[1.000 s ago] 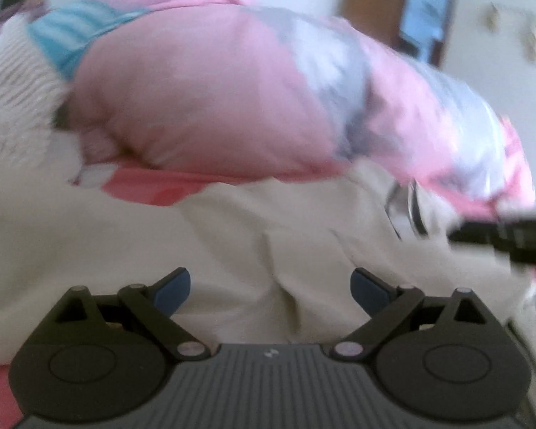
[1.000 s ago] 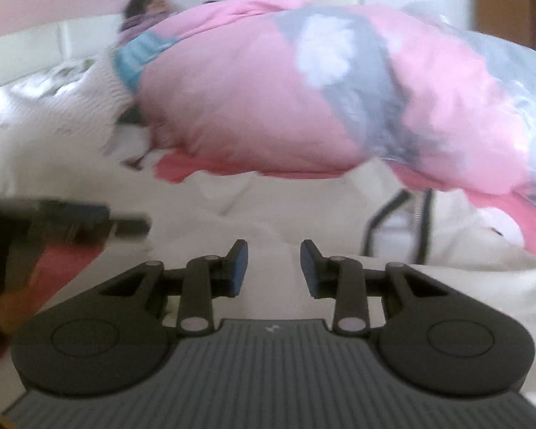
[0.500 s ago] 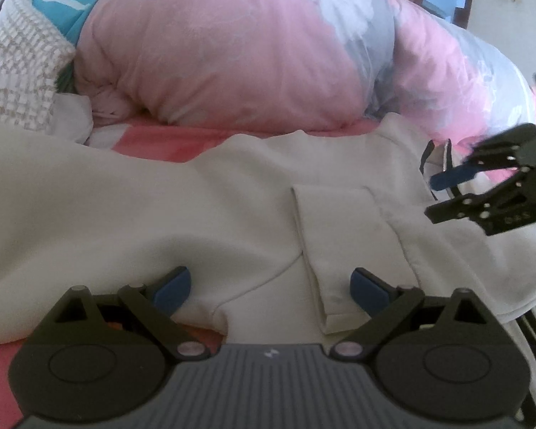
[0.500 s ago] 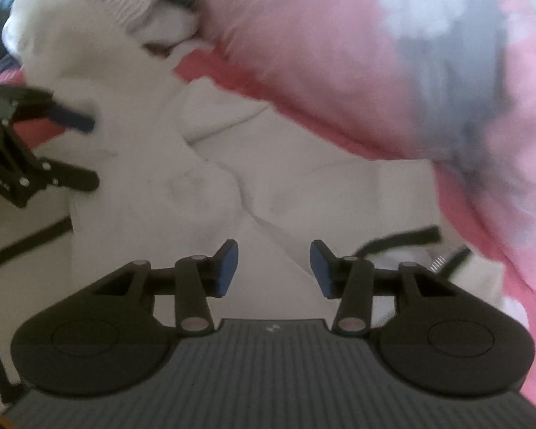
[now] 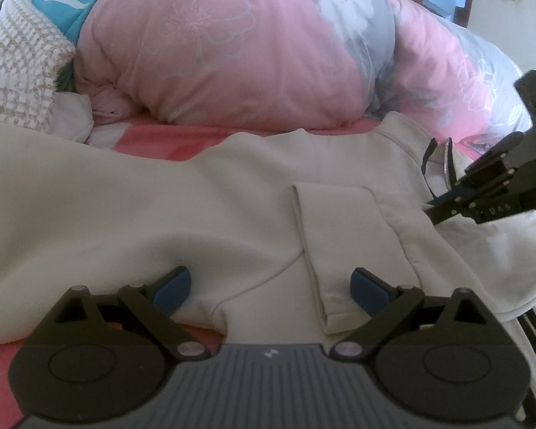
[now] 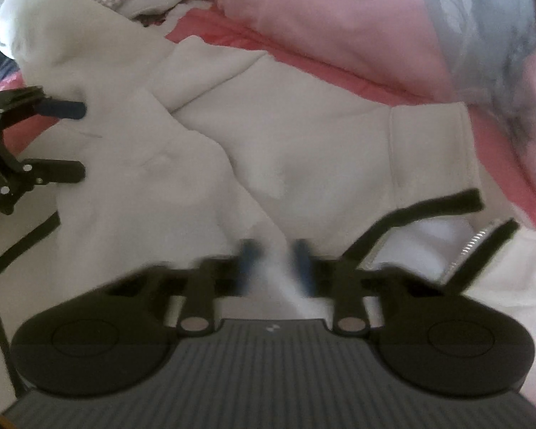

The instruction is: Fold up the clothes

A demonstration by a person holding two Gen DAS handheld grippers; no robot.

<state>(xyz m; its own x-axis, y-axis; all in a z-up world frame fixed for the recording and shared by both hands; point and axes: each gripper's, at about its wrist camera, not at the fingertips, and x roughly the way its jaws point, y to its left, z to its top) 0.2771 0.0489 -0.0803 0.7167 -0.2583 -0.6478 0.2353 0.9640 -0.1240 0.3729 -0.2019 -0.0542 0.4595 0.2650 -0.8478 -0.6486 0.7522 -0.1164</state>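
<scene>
Behind cream sweatshirt (image 5: 196, 196): pink quilt (image 5: 214, 46), knit blanket (image 5: 18, 71) beside

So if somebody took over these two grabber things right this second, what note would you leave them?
Left gripper: open, empty, low over the near edge of the cream sweatshirt, close to the cuff of the folded-in sleeve.
Right gripper: blurred, jaws narrowed around a ridge of the cream fabric near the collar side; whether it grips is unclear.
The sweatshirt lies spread on the bed in front of the pink duvet, partly over a white zip garment with black stripes.
Done: one sleeve folded across the body.
Left: the rest of the folding.
</scene>
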